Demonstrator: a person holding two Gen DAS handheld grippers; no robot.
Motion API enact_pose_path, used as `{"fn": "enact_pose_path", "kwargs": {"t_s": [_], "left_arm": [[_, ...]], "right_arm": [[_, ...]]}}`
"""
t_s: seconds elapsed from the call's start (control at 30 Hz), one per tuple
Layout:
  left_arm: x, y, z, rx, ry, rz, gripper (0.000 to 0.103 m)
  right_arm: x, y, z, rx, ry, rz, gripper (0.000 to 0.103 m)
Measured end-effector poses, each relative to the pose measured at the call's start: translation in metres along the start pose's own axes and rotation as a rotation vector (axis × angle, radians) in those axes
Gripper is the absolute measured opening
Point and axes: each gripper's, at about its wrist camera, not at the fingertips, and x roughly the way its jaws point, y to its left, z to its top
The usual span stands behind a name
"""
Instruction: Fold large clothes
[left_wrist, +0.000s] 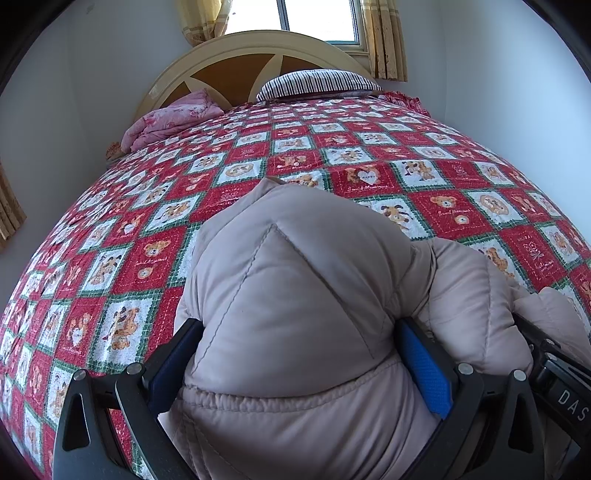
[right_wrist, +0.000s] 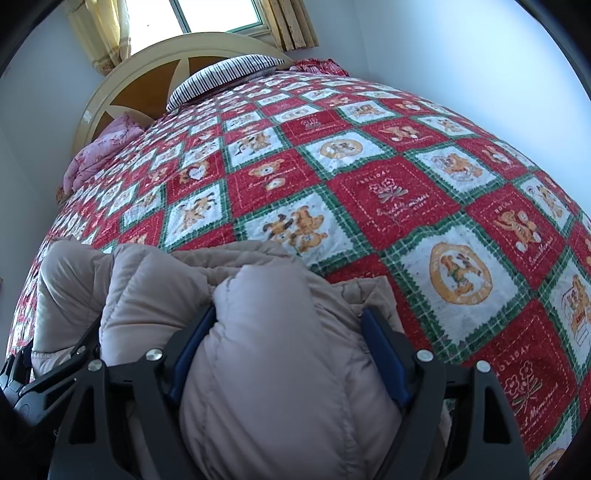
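Your left gripper (left_wrist: 299, 354) clamps a bulging fold of the puffy beige quilted jacket (left_wrist: 295, 295) between blue textured pads (left_wrist: 424, 369). Your right gripper (right_wrist: 288, 343) pinches another padded fold likewise. Beyond both fingertips, the red-and-white teddy-bear patchwork bedspread (right_wrist: 388, 192) lies flat toward the striped pillow (left_wrist: 317, 83).
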Motion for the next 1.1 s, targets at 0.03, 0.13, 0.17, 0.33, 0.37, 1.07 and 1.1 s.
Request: {"fn": "enact_pose_path", "kwargs": {"t_s": [0.03,0.13,0.17,0.33,0.37,1.07,1.1], "left_arm": [[0.000,0.000,0.000,-0.001,0.000,-0.001,0.103],[0.000,0.000,0.000,-0.001,0.001,-0.001,0.103],[0.000,0.000,0.000,-0.001,0.001,-0.001,0.103],[0.001,-0.001,0.003,0.000,0.019,-0.007,0.103],[0.001,-0.001,0.003,0.000,0.021,-0.007,0.103],[-0.063,0.141,-0.060,-0.237,0.051,-0.537,0.102],[-0.058,0.138,-0.064,-0.248,0.072,-0.549,0.102]], "right_arm": [[0.000,-0.001,0.001,0.000,0.000,0.000,0.082],[0.001,-0.001,0.001,0.004,0.007,0.006,0.082],[0.001,-0.002,0.002,0.005,0.007,0.008,0.082],[0.000,-0.002,0.001,0.011,0.011,0.017,0.082],[0.000,-0.003,0.001,0.013,0.014,0.019,0.082],[-0.068,-0.067,-0.002,0.038,0.037,0.289,0.095],[-0.066,-0.071,-0.009,0.027,0.061,0.298,0.095]]}}
